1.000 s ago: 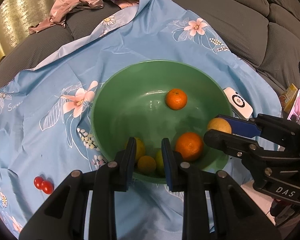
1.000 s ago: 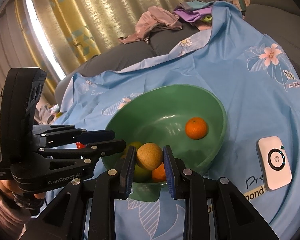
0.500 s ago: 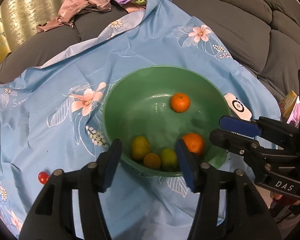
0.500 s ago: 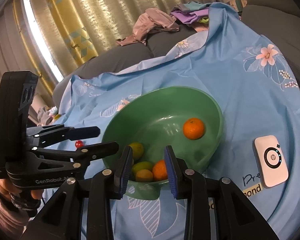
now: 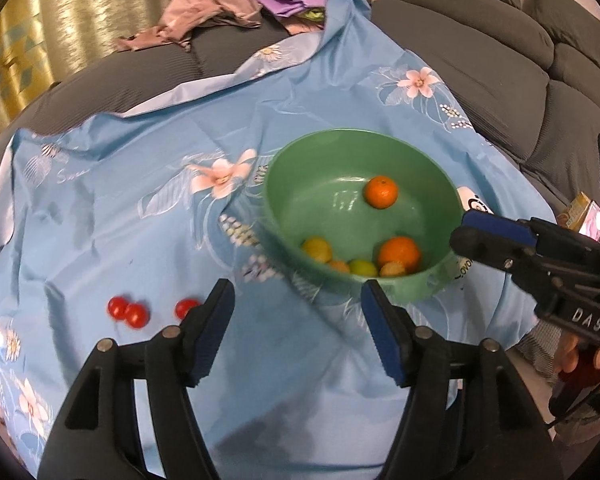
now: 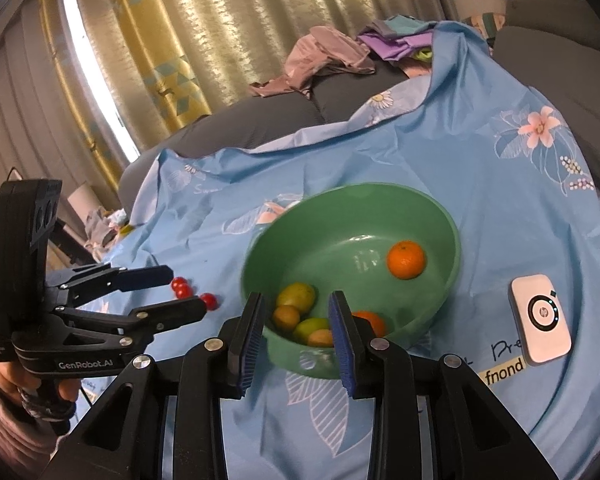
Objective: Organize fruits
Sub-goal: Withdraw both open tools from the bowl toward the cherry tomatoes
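Fruits gathered in green bowl (image 5: pixel 276 216) on blue floral cloth (image 5: pixel 120 216): small orange (image 5: pixel 381 192) alone at far side, larger orange (image 5: pixel 398 254) at near right, yellow-green fruit (image 5: pixel 317 249) and smaller pieces clustered along near wall. All roundish, no clear long axis. Three red cherry tomatoes (image 5: pixel 126 312) seen loose on cloth, left of bowl. Left tongs (image 5: pixel 298 334) spread wide, nothing held. Right tongs (image 6: pixel 296 338) parted moderately, nothing held, above near rim. White device (image 6: pixel 540 326) lying right of bowl.
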Motion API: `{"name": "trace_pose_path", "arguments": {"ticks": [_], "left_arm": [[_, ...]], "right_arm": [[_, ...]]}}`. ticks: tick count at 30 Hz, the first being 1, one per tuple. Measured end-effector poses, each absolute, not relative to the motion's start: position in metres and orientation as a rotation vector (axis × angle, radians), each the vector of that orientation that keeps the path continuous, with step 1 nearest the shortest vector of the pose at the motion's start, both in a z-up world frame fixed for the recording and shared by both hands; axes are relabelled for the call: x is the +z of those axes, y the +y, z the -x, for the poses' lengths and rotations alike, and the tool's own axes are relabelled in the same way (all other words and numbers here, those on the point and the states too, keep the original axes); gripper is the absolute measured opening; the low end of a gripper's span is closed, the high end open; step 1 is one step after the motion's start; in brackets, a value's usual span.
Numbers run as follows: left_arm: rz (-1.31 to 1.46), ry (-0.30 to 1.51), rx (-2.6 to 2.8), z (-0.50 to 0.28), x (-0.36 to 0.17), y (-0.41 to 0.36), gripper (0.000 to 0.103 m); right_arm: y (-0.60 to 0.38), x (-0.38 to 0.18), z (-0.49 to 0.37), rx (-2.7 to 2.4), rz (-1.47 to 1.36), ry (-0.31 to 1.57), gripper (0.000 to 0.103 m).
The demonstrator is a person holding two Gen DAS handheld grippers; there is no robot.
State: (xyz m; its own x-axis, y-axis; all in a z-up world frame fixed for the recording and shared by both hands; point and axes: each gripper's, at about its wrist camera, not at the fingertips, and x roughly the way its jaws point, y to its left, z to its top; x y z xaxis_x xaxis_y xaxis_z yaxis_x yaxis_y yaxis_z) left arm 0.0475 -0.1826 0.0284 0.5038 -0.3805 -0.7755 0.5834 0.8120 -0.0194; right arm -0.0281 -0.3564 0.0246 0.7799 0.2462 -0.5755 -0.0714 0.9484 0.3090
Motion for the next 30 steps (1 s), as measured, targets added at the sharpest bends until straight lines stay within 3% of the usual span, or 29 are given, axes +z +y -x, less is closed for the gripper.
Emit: {"name": "trace_pose_path", "arguments": {"ticks": [10,12,14,30], "left_arm": [[-0.199,0.854,-0.519,-0.022,0.031,-0.134,0.081],[-0.19,0.851,-0.506,-0.017,0.032,-0.125,0.083],[-0.184,0.846,-0.492,-0.014,0.033,-0.117,0.086],[-0.112,0.856,-0.4,0.009,0.02,-0.043,0.089]], "right_arm": [[-0.327,0.037,0.039,0.21,-0.232,0.653,0.034],[-0.32,0.04,0.041,0.216,-0.219,0.653,0.044],[-0.314,0.042,0.042,0.219,-0.21,0.652,0.045],[-0.249,0.047,0.041,0.32,-0.106,0.695,0.046]]}}
